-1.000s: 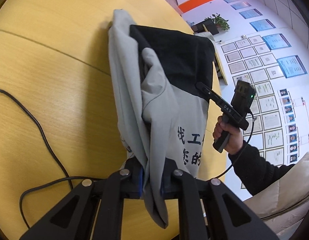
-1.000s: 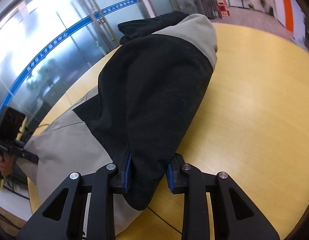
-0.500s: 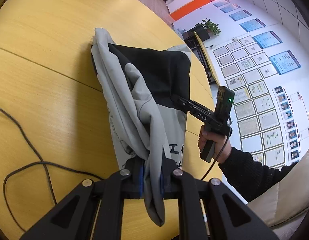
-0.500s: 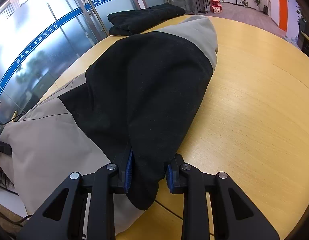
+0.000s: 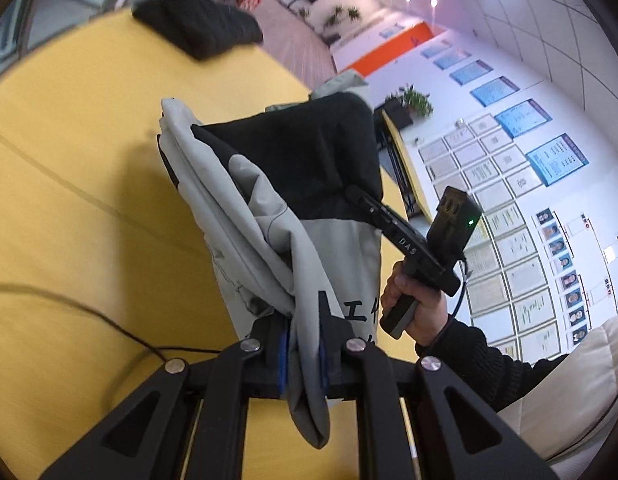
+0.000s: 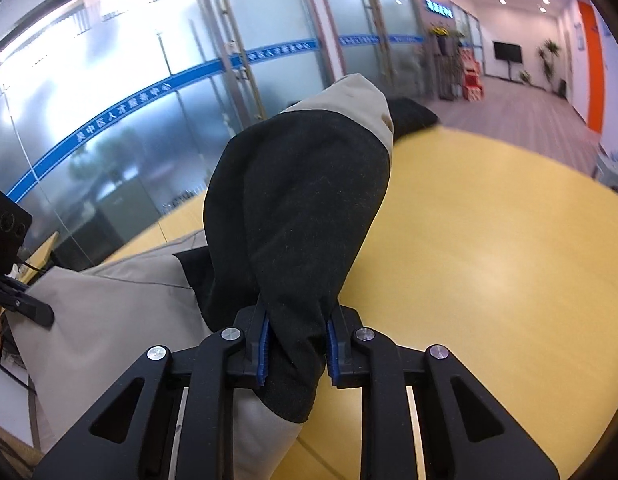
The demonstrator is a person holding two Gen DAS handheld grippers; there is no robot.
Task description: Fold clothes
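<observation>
Yellow wooden surface

A folded black garment lies at its far edge; a thin black cable trails across its near part.

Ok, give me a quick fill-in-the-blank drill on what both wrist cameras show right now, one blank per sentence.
1. The left gripper is shut on the ____ part of the garment.
2. The right gripper is shut on the ____ part of the garment.
3. The folded dark cloth lies at the far edge of the ____ table.
4. The thin black ____ runs across the table left of the left gripper.

Missing words: grey; black; yellow; cable
</observation>
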